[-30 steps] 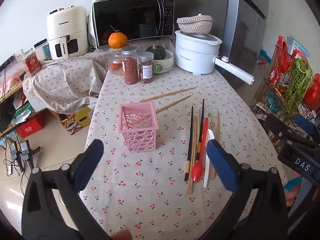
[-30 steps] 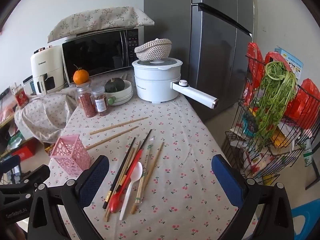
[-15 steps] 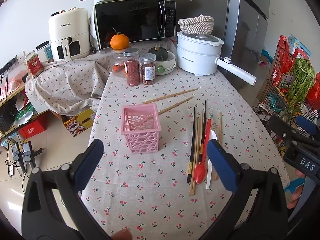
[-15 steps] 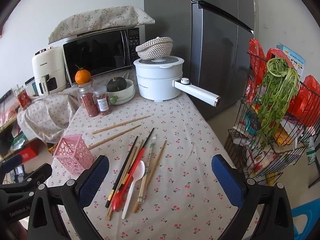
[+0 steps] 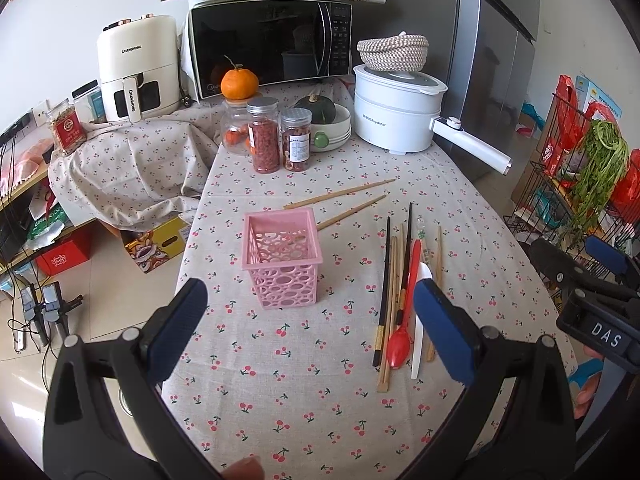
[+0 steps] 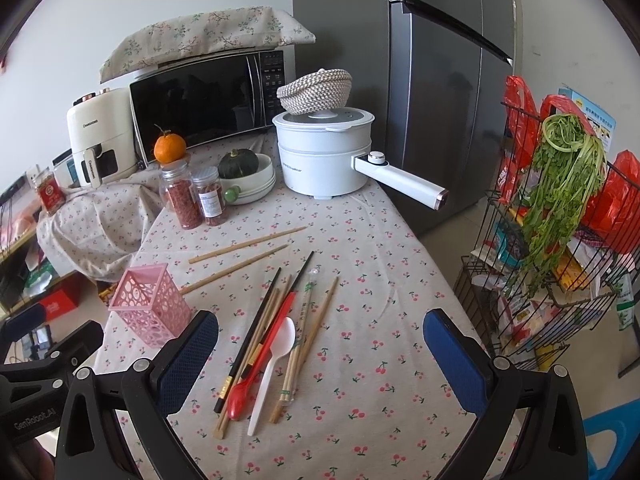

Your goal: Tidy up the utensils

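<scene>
Both grippers have pulled back a little over the last second — table reads slightly farther off in both wrist views, nothing on it has moved. No utensil picked yet, so I'd say the task is still at step 0.

Left gripper point(image 5: 308, 320): jaws spread wide, nothing between them, hanging above the near edge of the table point(image 5: 280, 400). Right gripper point(image 6: 320, 348): same, wide apart and empty, hovering over the near end of the utensil pile.

Where things are:
- Pink basket point(image 5: 282, 258) stands upright on the cloth, nothing in it that I can see, left of the pile and well apart from it.
- Pile lies roughly parallel, handles toward us: 2 black chopsticks point(image 6: 262, 330), red spoon point(image 6: 260, 364), white spoon point(image 6: 274, 360), several bamboo chopsticks point(image 6: 310, 338), some touching or overlapping.
- 2 more wooden chopsticks point(image 5: 340, 196) lie apart behind the basket, angled; the nearer one runs up to the basket's back corner — touching or not, can't tell.

Judgement: retreat looks like lining up, not a grasp. Right gripper is better placed for the pile; red spoon sits on top, so it is the easy first pick. Risk — thin sticks lie flat and bunched, a pinch could drag neighbours.
</scene>
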### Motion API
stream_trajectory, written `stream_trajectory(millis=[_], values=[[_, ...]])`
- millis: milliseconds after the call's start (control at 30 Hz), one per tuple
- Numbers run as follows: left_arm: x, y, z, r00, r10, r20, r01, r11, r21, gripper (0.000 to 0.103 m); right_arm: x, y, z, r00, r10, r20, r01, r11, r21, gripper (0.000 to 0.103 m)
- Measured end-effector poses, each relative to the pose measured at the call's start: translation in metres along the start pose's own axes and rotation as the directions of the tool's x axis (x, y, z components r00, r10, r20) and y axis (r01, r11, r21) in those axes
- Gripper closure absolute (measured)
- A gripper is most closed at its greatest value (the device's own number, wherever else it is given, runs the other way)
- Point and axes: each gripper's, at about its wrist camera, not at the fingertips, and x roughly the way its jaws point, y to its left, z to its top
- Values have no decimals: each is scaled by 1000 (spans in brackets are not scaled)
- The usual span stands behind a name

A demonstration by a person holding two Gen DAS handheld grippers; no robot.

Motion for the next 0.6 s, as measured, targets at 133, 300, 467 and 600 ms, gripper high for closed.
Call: stream_trajectory(millis=[133,300,467,600], values=[[1,0,1,1000,5,-2,-5,1000,0,1,1,-1,0,1000,5,-3,-5,1000,3,0],[1,-1,0,1000,8,-4,-8,1000,2,1,0,-1,0,1000,12,-3,-12,1000,10,0],[2,2,-1,1000,5,-8,-5,1000,-3,1,-1,-1,0,1000,15,-2,-15,1000,12,0],[1,2,-1,1000,4,-5,-4,1000,2,1,0,0,0,1000,18,-6,-18,1000,15,0]])
